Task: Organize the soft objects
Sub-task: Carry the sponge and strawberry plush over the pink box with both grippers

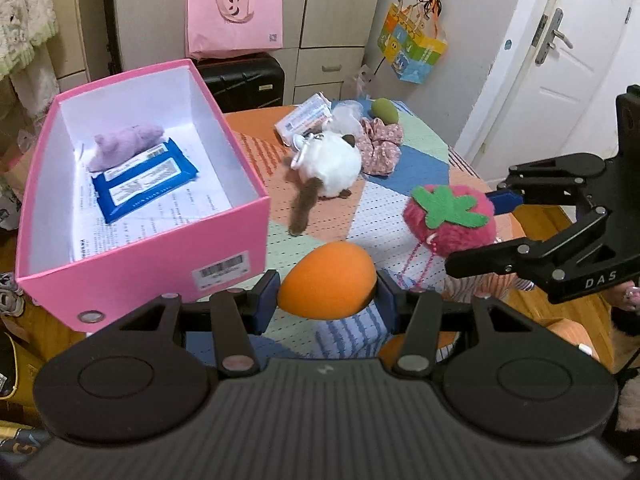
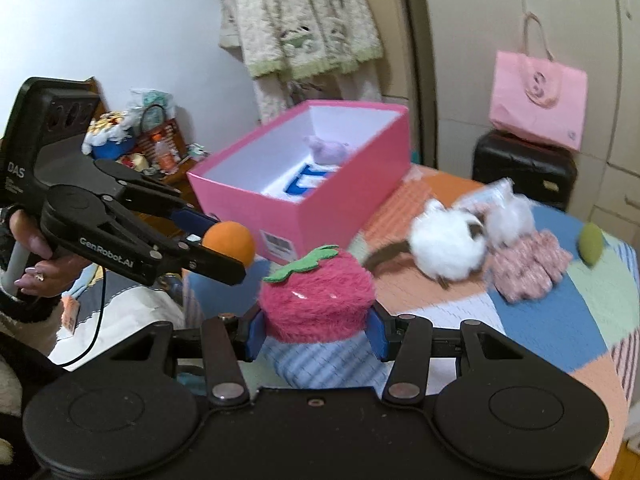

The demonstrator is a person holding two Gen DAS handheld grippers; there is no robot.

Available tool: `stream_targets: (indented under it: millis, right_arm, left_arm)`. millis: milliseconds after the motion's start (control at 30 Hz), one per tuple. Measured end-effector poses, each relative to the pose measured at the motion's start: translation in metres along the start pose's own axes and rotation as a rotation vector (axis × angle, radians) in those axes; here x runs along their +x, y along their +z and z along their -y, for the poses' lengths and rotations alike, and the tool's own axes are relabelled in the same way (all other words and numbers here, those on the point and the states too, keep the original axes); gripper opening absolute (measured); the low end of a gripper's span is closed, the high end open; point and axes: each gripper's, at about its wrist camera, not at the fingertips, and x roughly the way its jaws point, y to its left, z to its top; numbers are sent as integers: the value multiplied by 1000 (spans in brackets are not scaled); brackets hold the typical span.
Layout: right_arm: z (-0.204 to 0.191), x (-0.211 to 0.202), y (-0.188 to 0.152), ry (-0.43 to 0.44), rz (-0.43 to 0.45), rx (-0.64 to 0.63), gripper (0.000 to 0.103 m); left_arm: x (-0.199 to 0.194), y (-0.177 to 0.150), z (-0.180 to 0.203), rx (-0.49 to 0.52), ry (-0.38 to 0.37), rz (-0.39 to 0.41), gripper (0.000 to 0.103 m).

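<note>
Soft objects are held in both grippers, clear of the table. The left gripper (image 1: 327, 296) clamps an orange egg-shaped sponge (image 1: 327, 278) between its blue pads; the right gripper (image 2: 316, 330) clamps a pink plush strawberry (image 2: 316, 298) by its lower body.

Risk, left: the sponge is smooth and rounded and is gripped near its wide end, so it could squirt out of the pads if tilted sharply over the pink box (image 1: 168, 256).

Risk, right: the strawberry's bead strap (image 1: 416, 260) dangles below and could snag on the box rim.

Risk, both: the two grippers are near each other beside the box and could collide if both go in together.

Pose: both grippers point forward and downward toward the table (image 1: 360, 216), the left just beside the box's near corner. A hand (image 2: 38, 256) grasps the left gripper's handle.
</note>
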Motion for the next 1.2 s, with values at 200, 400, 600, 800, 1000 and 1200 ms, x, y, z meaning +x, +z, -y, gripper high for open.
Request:
stream_targets:
  millis: [200,400,600,800,1000,1200]
  right_arm:
    - [-18,9,27,46,32,-61,55]
    - [-25,30,59,92,49,-90,55]
    - [-26,58,92,95,91,-123,55]
    - [-12,92,121,74,108,-127,55]
    - [12,138,146,73,82,-133,55]
    - [22,180,158,32,3,-204,55]
  left_arm:
    - [-19,3,-14,0,19,50,50]
    - [-30,16,-36,-25,39,108,50]
    - [-29,34,-63,-74,37,149,50]
    - [-11,56,-103,-153,65,184,50]
    - [23,79,-142,-243,96,169,50]
    - [59,97,-170,-283,124,77,50]
